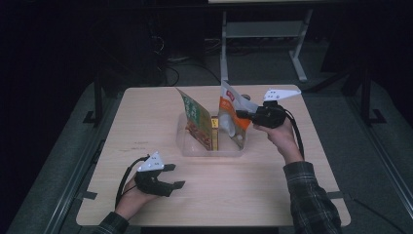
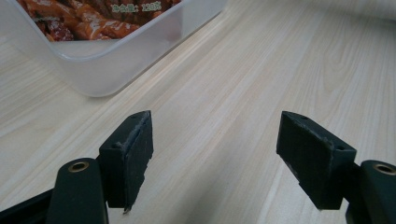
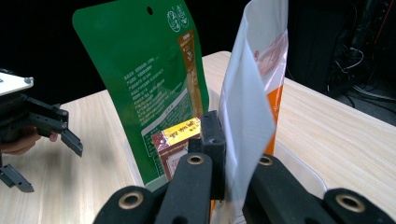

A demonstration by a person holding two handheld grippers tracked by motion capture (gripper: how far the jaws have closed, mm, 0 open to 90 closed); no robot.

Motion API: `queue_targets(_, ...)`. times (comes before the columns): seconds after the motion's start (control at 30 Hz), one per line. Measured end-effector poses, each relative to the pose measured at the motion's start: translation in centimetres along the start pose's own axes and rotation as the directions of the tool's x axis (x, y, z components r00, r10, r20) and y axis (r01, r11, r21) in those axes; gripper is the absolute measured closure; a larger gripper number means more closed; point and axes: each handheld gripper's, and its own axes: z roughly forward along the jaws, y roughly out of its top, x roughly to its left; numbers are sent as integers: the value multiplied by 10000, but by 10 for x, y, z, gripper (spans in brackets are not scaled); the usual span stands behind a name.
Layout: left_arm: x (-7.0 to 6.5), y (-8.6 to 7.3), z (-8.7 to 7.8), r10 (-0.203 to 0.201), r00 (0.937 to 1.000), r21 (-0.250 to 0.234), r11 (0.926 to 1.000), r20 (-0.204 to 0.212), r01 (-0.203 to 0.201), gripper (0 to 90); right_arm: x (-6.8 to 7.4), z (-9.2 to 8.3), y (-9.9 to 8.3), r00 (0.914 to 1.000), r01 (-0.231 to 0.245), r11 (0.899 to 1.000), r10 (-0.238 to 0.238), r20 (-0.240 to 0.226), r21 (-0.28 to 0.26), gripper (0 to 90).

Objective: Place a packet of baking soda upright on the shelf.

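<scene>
White-and-orange foil pouch (image 1: pixel 233 117) stands upright in the clear plastic tub (image 1: pixel 187 146), pinched in my right gripper (image 3: pixel 229 154); its long axis points up. My left gripper (image 1: pixel 176 176) idles splayed, well apart.

The green pouch (image 3: pixel 140 88) carries rows of pale print and a round emblem near its top, all too small to read; in the left gripper view its lower edge (image 2: pixel 93 18) shows small characters ending in the figure "120"; a yellow label (image 3: pixel 182 130) on the brown packet bears dark, illegible characters; the orange-and-white pouch (image 3: pixel 261 74) shows only blurred marks.
</scene>
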Motion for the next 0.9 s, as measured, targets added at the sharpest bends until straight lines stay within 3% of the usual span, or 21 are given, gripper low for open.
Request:
queue_targets(0.23,-1,0,1,99,9999,93,9999,38,-100,267,-2,1,-6,9999,-72,9999,71,78,143,899)
queue_targets(0.37,-1,1,2,126,9999,113,9999,60,-127,266,0,7,-10,9996,104,9975,-123,265,705,898)
queue_targets(0.67,-2,1,4,162,9998,227,9996,122,-165,266,-1,5,-11,9993,64,9967,-94,371,810,872)
queue_targets(0.9,-2,1,5,201,9996,348,9992,176,-207,263,3,-1,-8,9978,-105,9979,62,664,645,494)
